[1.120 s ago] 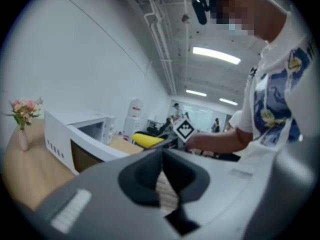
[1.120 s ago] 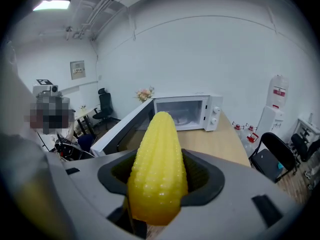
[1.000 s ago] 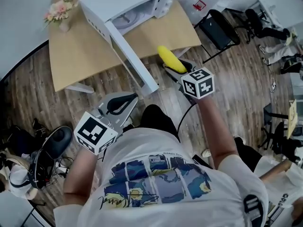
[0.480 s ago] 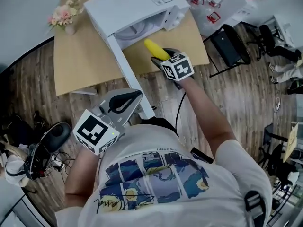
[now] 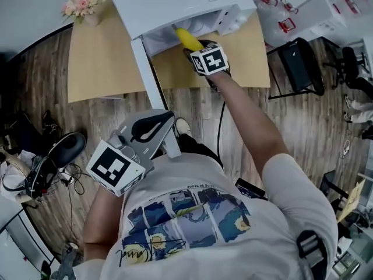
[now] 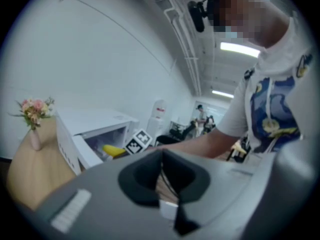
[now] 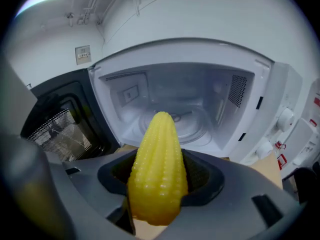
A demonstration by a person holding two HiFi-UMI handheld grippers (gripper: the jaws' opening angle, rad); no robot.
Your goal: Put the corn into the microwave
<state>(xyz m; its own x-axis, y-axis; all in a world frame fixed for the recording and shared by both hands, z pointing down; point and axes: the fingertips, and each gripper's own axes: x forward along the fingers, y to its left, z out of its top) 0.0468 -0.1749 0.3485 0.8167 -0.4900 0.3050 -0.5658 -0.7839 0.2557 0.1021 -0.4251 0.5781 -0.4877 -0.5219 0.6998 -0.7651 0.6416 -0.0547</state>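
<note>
Head view. The microwave sits on a wooden table, with its door swung wide toward the person. The right gripper is stretched out to the mouth of the oven and carries the corn. The cob's tip is just at the threshold of the cavity. The left gripper hangs low by the person's body, well apart from the table. A small vase of flowers stands at the table's far left corner.

Left gripper view. The jaws are pressed together with only a thin seam between them, and they hold nothing. Beyond them, small in the frame, the yellow cob shows at the oven opening beside the marker cube of the other gripper.

Right gripper view. The jaws are clenched on the butt half of the cob. Its long axis runs along the jaws, straight away from the camera. The tapered tip points forward and a little up, into the open cavity toward the glass turntable. The cavity looks bare, and the dark door window sits off to the left.

Judgement. The step in hand is the insertion, with the corn carried to the opening but not yet set down. The next move likely calls for pushing further in, lowering the tip over the turntable, and then releasing. The cob is round and may roll once let go, so it would be best laid flat and low before the jaws part.
</note>
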